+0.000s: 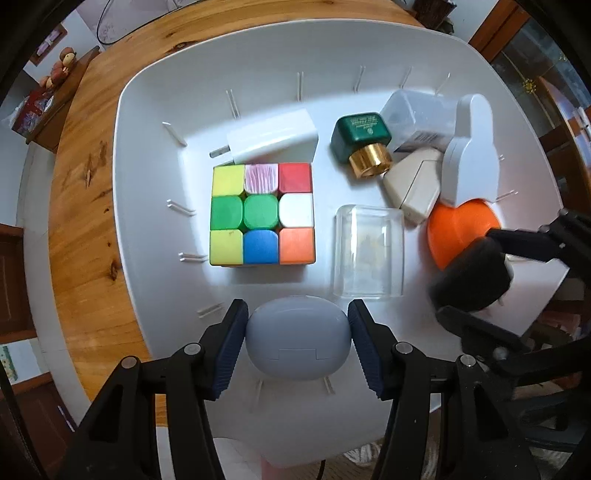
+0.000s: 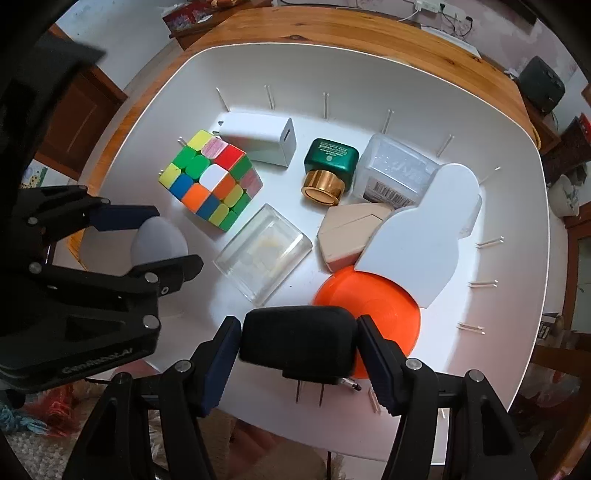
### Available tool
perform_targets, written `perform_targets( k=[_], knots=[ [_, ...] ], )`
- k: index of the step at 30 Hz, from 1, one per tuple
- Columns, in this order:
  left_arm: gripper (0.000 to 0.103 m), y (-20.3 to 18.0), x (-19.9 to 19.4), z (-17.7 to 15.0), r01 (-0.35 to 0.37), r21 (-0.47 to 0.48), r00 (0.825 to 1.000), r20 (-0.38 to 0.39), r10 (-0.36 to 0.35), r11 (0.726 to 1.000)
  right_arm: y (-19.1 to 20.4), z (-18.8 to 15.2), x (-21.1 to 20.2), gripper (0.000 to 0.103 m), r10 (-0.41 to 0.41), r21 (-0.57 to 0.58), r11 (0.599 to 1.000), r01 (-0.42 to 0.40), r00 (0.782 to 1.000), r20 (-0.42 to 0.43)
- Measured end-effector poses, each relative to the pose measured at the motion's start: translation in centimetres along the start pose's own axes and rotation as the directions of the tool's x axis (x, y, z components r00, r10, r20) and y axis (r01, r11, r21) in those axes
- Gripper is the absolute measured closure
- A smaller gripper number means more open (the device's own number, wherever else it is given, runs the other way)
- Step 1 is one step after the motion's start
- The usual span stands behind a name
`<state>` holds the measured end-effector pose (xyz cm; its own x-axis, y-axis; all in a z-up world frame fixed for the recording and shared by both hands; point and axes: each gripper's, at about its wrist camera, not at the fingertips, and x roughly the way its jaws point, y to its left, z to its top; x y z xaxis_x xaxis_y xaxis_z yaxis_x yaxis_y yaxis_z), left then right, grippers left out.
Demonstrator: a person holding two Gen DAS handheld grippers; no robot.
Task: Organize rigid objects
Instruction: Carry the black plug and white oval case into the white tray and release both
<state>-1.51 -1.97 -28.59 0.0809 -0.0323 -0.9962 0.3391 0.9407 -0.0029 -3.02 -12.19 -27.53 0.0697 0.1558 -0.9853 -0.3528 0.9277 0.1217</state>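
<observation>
Both hard, light and smooth: pebble-round earbud case pinched across its widest sides by left fingers just nearer than the cube, black charger clamped on flat flanks by right fingers, likely slippery.

Glossy white plastic tray, varnished wooden table, seemingly matt earbud case

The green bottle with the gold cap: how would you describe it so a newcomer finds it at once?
Start at the big white tray on the wooden table. Near its far middle, between the white charger and a frosted plastic box, lies the green bottle. It is the only dark green item, lying on its side, shiny gold cap pointing toward the cameras.
</observation>
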Motion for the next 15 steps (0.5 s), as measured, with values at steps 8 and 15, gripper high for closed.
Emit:
perform_targets(
  k=[8,15],
  knots=[
    [0.025,0.0,-0.4,0.2,-0.046,-0.025,0.999,0.007,0.047,0.999,-0.9,-0.4,-1.3,0.025,0.007,0.026,1.0,-0.008,0.999,0.044],
    [0.017,0.1,-2.6,1.0,-0.067,-0.036,0.996,0.049,0.069,0.997,-2.2,-0.7,-3.6,0.025,0.014,0.06,0.998,-0.02,0.994,0.111]
  ],
)
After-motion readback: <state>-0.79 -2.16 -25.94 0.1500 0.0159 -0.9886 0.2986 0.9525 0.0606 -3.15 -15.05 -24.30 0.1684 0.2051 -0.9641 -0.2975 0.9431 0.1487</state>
